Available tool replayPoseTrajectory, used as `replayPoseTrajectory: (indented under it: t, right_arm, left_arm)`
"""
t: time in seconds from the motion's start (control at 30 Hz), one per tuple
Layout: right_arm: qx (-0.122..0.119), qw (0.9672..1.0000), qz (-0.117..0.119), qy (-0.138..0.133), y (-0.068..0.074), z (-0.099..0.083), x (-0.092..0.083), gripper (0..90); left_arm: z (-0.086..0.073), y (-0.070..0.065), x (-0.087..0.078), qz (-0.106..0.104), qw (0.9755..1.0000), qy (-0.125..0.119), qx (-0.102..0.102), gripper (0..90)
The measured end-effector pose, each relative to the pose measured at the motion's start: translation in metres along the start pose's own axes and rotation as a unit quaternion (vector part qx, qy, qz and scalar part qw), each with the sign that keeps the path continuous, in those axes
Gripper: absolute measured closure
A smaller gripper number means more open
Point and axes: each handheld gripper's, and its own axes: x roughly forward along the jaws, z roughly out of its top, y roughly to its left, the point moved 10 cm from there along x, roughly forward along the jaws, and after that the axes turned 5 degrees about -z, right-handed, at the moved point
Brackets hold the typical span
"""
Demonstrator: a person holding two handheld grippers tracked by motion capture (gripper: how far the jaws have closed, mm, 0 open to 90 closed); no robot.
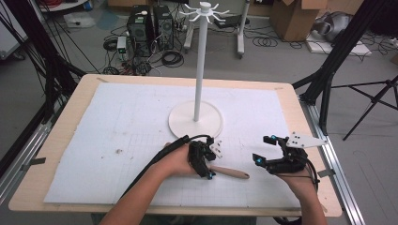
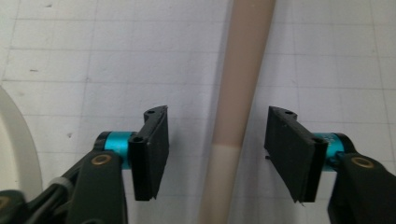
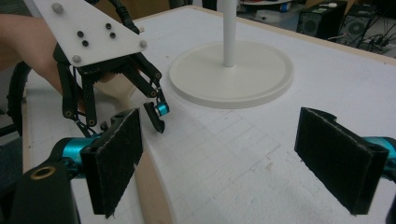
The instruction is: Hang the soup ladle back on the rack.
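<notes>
Two grippers work low over the white mat (image 1: 117, 122). The left gripper (image 1: 207, 165) points down over a wooden handle (image 1: 231, 173) that lies flat on the mat, near the round base of the white stand (image 1: 195, 119). Its jaws stand about half open astride the handle (image 2: 233, 116), with a clear gap on each side, so nothing is gripped. The right gripper (image 1: 264, 149) hovers well to the right of the handle, jaws wide apart and empty (image 3: 219, 158).
</notes>
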Motion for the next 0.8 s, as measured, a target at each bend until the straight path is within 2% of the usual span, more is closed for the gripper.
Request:
replayPoseTrajectory:
  t: [0.17,0.37,0.73,0.8]
  right_arm:
    - [0.0,1.0,0.0,0.001,0.0005,-0.0004,0.0008,14.4]
    - [0.001,1.0,0.0,0.004,0.0006,-0.0009,0.0,14.5]
    - [0.002,1.0,0.001,0.003,0.0006,-0.001,0.0001,14.5]
    - [0.001,1.0,0.001,0.003,0.0004,-0.001,-0.0002,14.5]
  left_arm:
    - [0.0007,-0.0014,-0.0011,-0.009,0.9997,0.02,0.009,55.0]
    - [0.0004,-0.0004,-0.0018,-0.012,0.9997,0.021,0.008,66.6]
    - [0.0008,-0.003,-0.0024,-0.004,0.9993,0.031,0.018,73.9]
    - [0.0,-0.0038,-0.0033,-0.008,0.9995,0.032,0.0,75.8]
